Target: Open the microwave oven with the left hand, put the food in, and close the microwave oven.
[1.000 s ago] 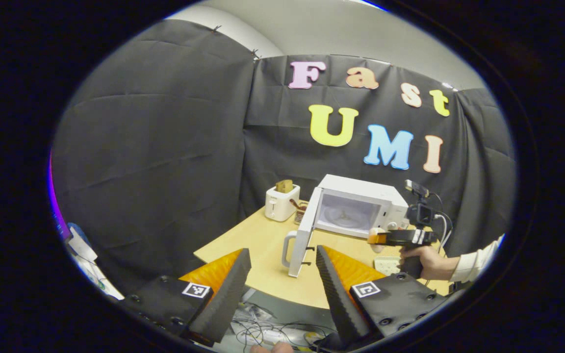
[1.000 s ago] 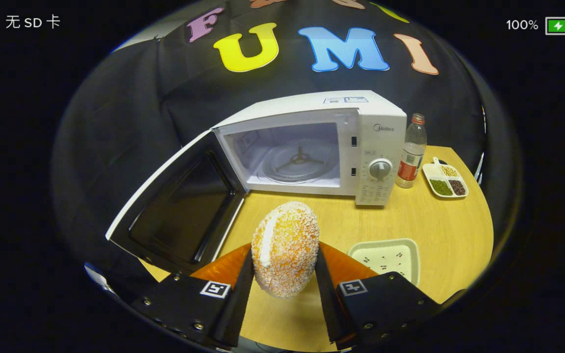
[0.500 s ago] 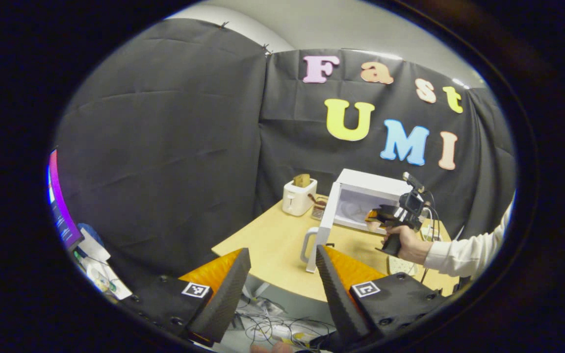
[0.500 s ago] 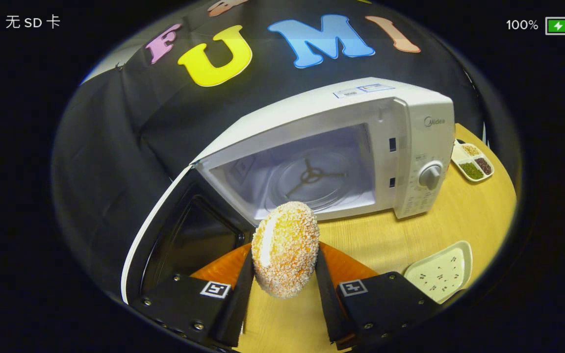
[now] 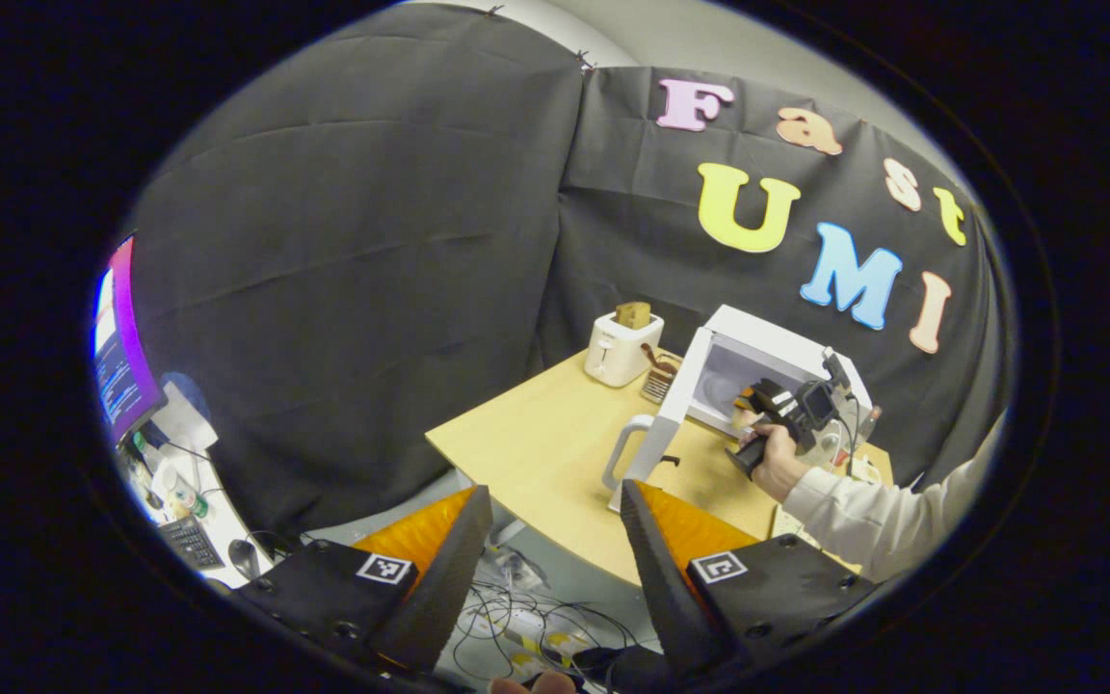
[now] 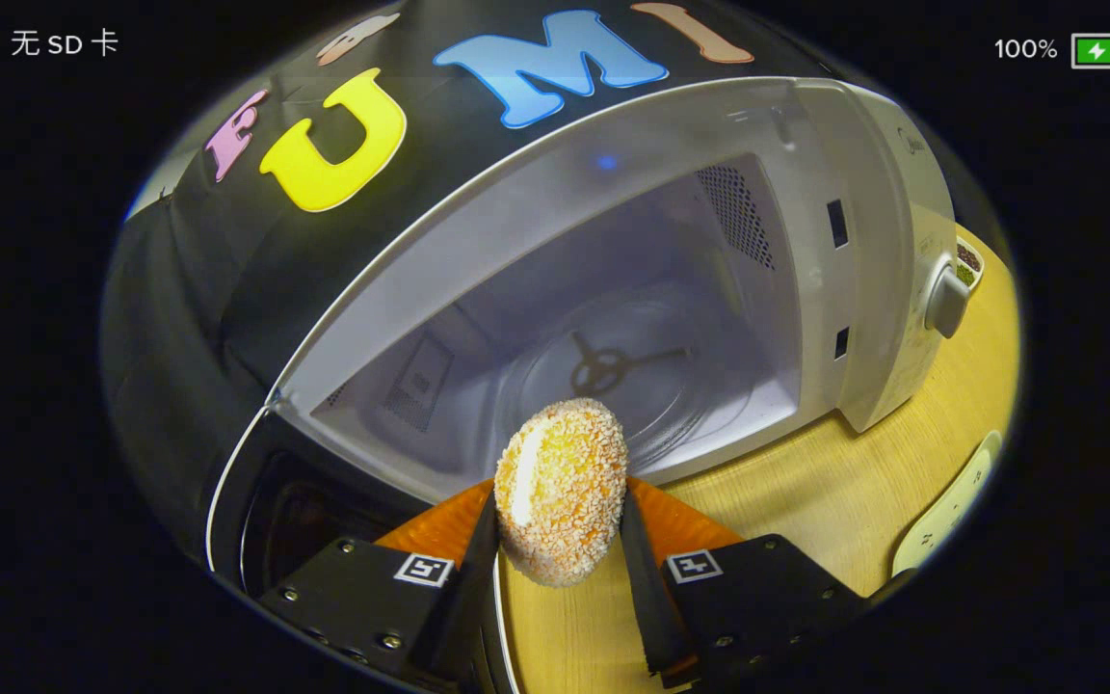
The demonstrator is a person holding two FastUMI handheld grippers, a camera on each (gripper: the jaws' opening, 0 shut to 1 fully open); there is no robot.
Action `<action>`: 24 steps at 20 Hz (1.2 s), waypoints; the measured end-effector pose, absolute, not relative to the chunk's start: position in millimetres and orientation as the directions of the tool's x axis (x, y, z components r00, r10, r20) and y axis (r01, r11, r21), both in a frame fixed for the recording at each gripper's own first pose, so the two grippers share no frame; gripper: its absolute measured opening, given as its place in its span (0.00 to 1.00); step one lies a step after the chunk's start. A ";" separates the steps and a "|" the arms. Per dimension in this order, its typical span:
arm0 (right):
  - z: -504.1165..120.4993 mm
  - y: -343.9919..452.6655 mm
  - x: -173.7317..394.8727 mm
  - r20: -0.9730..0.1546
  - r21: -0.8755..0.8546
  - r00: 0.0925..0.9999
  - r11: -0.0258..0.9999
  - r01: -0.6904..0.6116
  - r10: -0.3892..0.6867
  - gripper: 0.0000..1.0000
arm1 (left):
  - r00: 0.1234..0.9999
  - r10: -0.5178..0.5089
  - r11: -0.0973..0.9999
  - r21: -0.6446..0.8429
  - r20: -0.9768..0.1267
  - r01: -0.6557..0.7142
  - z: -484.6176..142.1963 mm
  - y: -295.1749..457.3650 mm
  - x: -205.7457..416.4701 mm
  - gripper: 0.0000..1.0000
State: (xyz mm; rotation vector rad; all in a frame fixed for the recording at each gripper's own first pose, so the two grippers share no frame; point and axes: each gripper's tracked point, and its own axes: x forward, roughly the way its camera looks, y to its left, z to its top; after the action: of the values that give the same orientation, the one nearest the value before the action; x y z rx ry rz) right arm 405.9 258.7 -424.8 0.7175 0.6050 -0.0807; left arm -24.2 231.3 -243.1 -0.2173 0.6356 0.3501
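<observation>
The white microwave (image 6: 863,241) stands with its door (image 6: 256,501) swung wide to the left, and its glass turntable (image 6: 613,376) shows inside. My right gripper (image 6: 560,540) is shut on a crumb-coated orange bun (image 6: 563,490), held right at the mouth of the cavity. In the left gripper view my left gripper (image 5: 550,549) is open and holds nothing, well back from the table and off its near corner. Far off there I see the microwave (image 5: 757,361), its open door (image 5: 656,434), and a hand (image 5: 779,463) holding the right gripper (image 5: 757,405) at the opening.
A white toaster (image 5: 621,347) stands at the back of the wooden table (image 5: 536,443), left of the microwave. A pale plate (image 6: 945,520) lies on the table at the right. A small sectioned dish (image 6: 967,265) sits behind the microwave's dial. Cables (image 5: 526,627) lie on the floor below.
My right gripper has carried the bun forward to the microwave's opening, which now looms much larger. My left gripper has drawn farther back and turned left, so the table looks smaller.
</observation>
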 end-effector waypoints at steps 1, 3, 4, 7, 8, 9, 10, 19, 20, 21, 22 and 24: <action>-429.2 257.6 411.7 -0.550 0.590 0.826 0.756 0.283 0.120 0.65 | 0.743 0.256 0.919 -0.083 -0.619 -0.385 -244.7 229.8 -24.3 0.92; -438.7 253.8 423.6 -0.554 0.583 0.828 0.750 0.313 0.085 0.65 | 0.728 0.265 0.921 -0.058 -0.632 -0.385 -247.4 228.8 -28.0 0.90; -440.5 247.3 429.9 -0.554 0.572 0.831 0.751 0.330 0.057 0.65 | 0.724 0.269 0.922 -0.048 -0.636 -0.385 -247.7 228.1 -28.4 0.89; -443.7 243.4 442.0 -0.537 0.566 0.843 0.742 0.360 0.001 0.65 | 0.707 0.277 0.920 -0.033 -0.651 -0.391 -249.7 224.7 -31.5 0.90; -445.9 241.4 446.5 -0.536 0.563 0.844 0.736 0.375 -0.021 0.62 | 0.702 0.280 0.917 -0.032 -0.655 -0.397 -251.0 224.8 -31.8 0.92; -448.1 243.6 451.0 -0.530 0.568 0.848 0.732 0.376 -0.024 0.68 | 0.698 0.282 0.915 -0.033 -0.659 -0.402 -251.5 224.7 -33.3 0.92; -464.8 244.6 466.6 -0.548 0.561 0.835 0.722 0.403 -0.040 0.68 | 0.695 0.285 0.914 -0.032 -0.660 -0.405 -252.2 225.2 -33.8 0.92; -456.3 240.0 487.1 -0.464 0.635 0.883 0.668 0.388 -0.072 0.92 | 0.686 0.304 0.903 -0.028 -0.661 -0.428 -254.5 227.0 -45.3 0.90; -455.1 239.1 489.5 -0.455 0.639 0.888 0.667 0.383 -0.074 0.93 | 0.689 0.308 0.902 -0.028 -0.656 -0.430 -252.7 228.8 -45.5 0.92; -455.1 240.5 486.7 -0.456 0.637 0.887 0.673 0.376 -0.064 0.93 | 0.691 0.310 0.900 -0.032 -0.653 -0.434 -252.9 230.2 -46.0 0.90; -454.8 241.3 482.7 -0.466 0.630 0.884 0.682 0.371 -0.051 0.93 | 0.691 0.312 0.897 -0.038 -0.652 -0.441 -252.8 231.5 -47.5 0.92; -450.5 239.9 470.0 -0.473 0.599 0.880 0.715 0.359 -0.045 0.94 | 0.692 0.313 0.889 -0.054 -0.651 -0.454 -255.9 234.1 -49.6 0.92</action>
State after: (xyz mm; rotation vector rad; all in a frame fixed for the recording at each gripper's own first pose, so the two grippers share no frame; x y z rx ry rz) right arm 470.0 239.9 -450.5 0.7452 0.4506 -0.2323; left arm -49.6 234.1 -255.9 -0.2184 0.6835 0.4326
